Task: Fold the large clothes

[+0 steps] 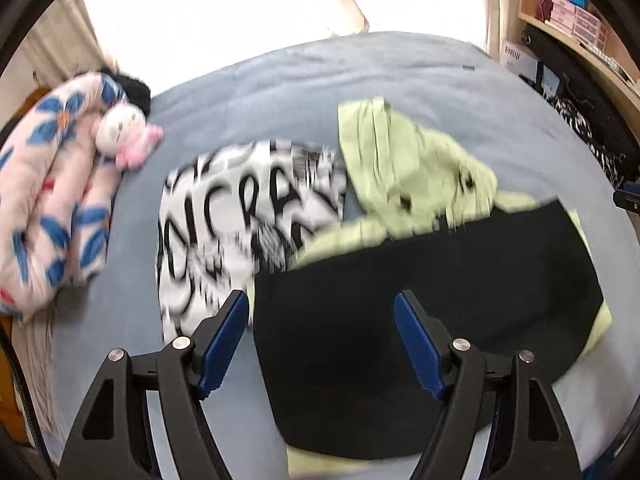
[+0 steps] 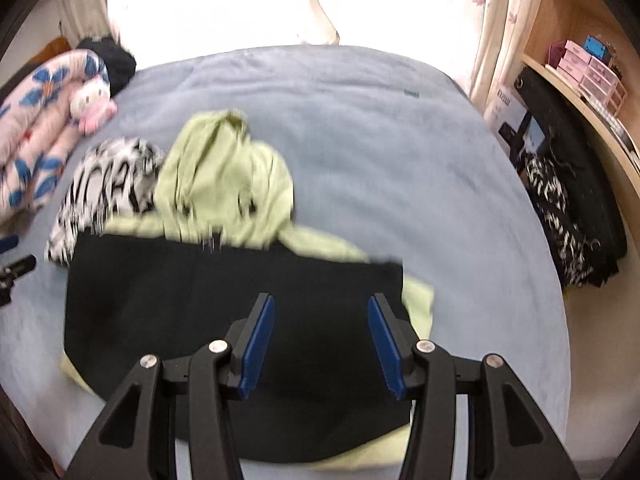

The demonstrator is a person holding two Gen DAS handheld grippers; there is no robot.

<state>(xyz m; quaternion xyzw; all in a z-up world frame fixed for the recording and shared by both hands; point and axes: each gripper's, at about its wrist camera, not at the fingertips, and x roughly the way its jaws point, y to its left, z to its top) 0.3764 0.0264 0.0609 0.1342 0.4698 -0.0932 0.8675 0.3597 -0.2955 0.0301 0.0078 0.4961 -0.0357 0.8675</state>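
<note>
My left claw (image 1: 322, 312) hangs above the bed with its blue-padded jaws spread wide and nothing between them; my right claw (image 2: 321, 314) stands at a middling gap, likewise empty, its blue pads clear of any cloth. Both point steeply down at the same heap.

Below them lies a flat, folded black garment of smooth fabric (image 1: 432, 320), squared off along its far edge and resting on top of a crumpled pale-green garment (image 1: 404, 164) that sticks out beyond it at the far side, at the right edge and along the near edge. In the right wrist view the black piece (image 2: 192, 312) fills the middle of the frame under my right jaws, with the pale-green cloth (image 2: 224, 168) bunched behind it. Just left of the green one, touching it, sits a white garment printed with bold black lettering (image 1: 244, 216), partly tucked under the black piece's left corner.

All of this rests on a grey-blue fleecy bedspread (image 1: 304, 80). At the far left corner a pink quilt with blue flowers (image 1: 52, 188) is rolled up, and a small white-and-pink plush toy (image 1: 124, 132) leans on it. Wooden shelves with pink boxes (image 2: 584, 76) stand to the right. Everything is somewhat blurred.
</note>
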